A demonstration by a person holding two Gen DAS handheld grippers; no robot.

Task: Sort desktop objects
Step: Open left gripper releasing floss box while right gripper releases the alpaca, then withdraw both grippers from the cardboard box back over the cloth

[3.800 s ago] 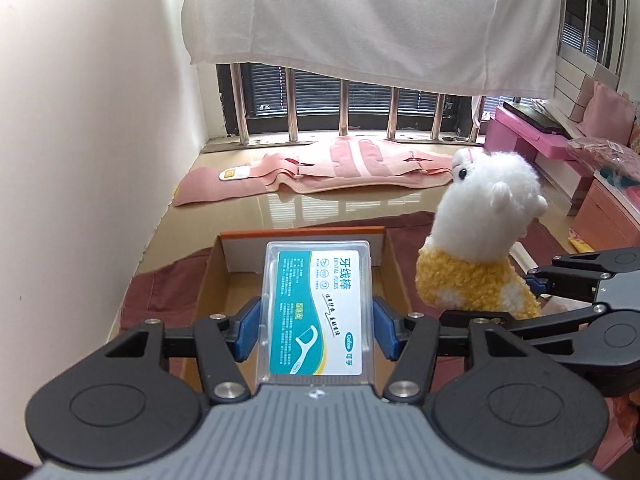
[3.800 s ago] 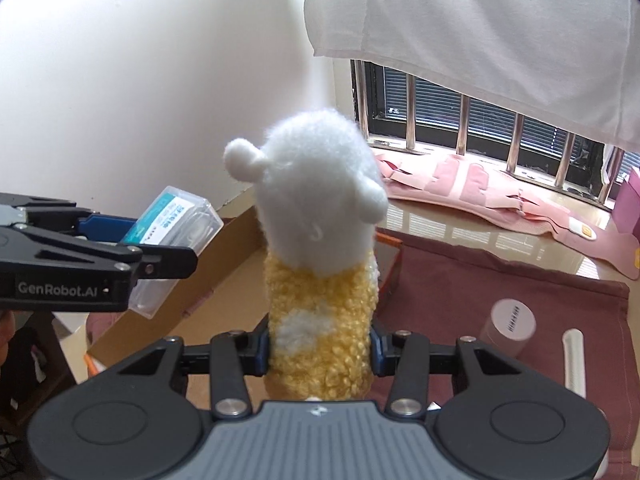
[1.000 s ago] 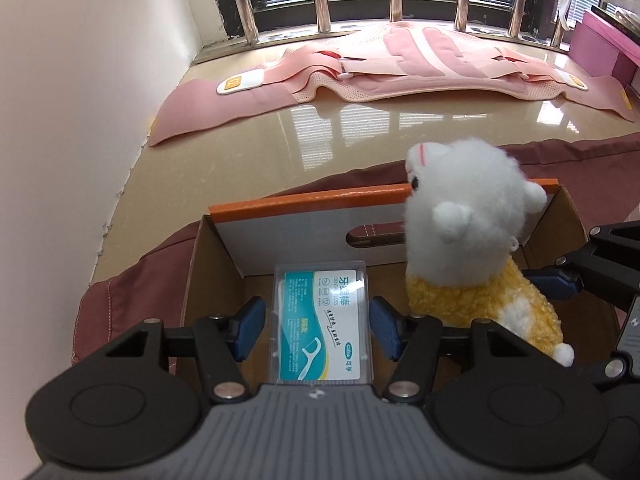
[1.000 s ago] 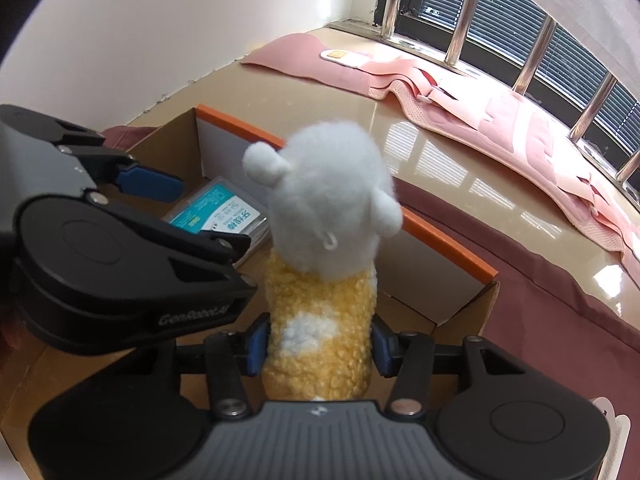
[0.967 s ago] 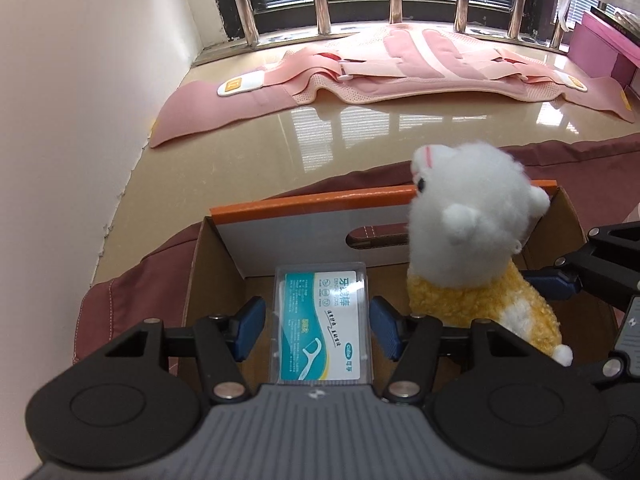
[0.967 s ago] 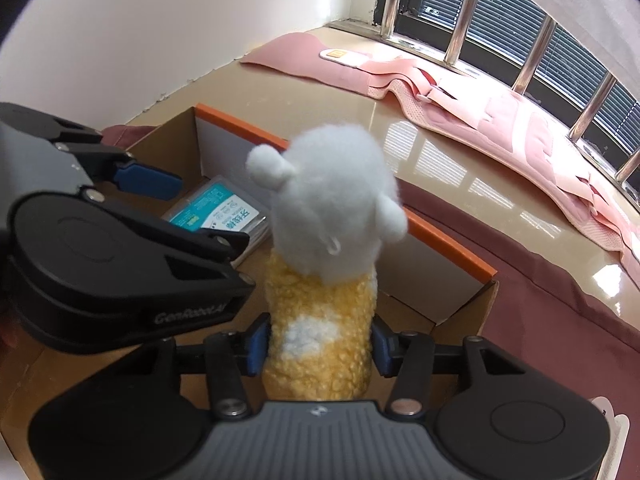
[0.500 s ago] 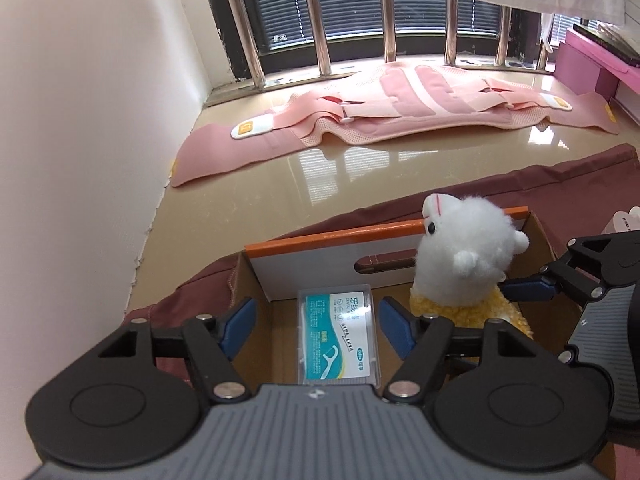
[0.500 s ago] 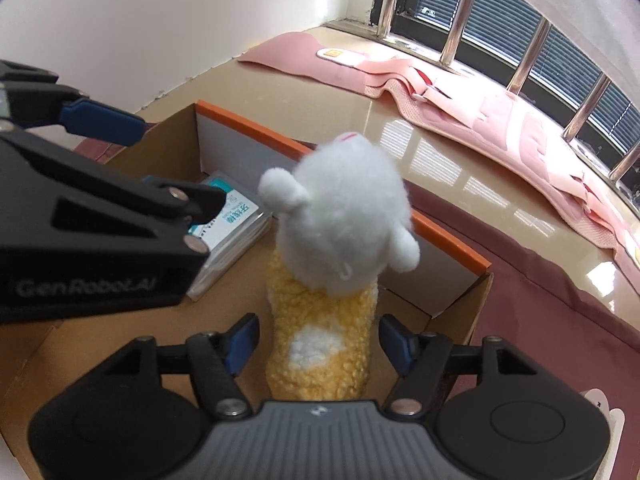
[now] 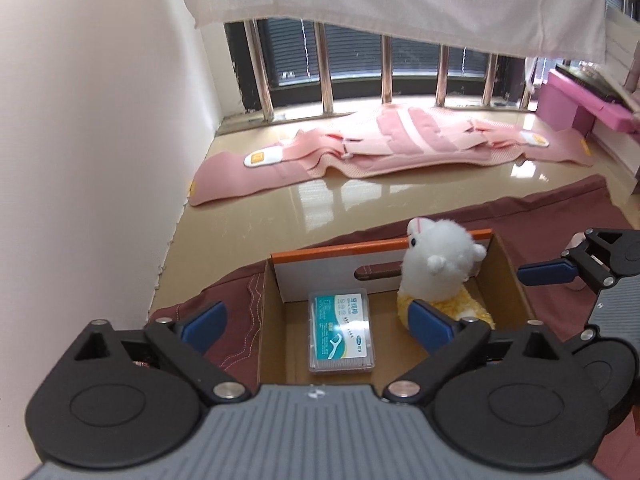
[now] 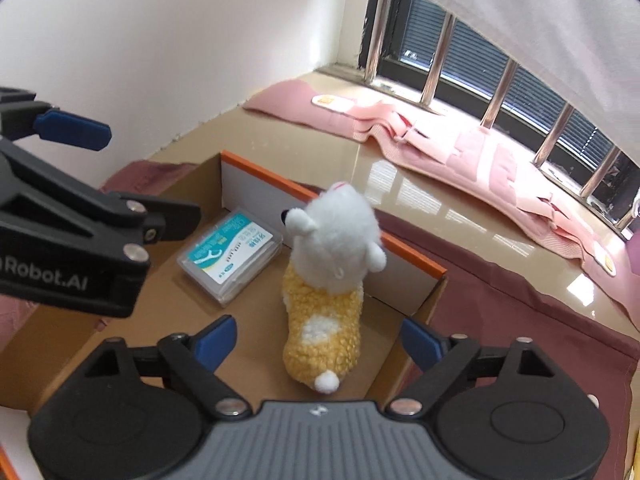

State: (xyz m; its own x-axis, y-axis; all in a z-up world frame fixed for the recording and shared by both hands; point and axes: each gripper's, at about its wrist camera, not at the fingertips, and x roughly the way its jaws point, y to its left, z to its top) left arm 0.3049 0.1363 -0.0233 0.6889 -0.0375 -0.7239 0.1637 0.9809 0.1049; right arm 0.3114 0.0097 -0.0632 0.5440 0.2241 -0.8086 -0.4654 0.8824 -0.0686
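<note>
Now both tools hang above the cardboard box [image 9: 272, 312] with nothing in them: the left gripper [image 9: 316, 322] has its blue pads spread wide, and the right gripper [image 10: 320, 340] is spread just as wide. Inside the box the floss-pick case [image 9: 342, 334] lies flat on the floor, and the plush alpaca [image 10: 328, 272] sits just beside it, against the white back wall
</note>
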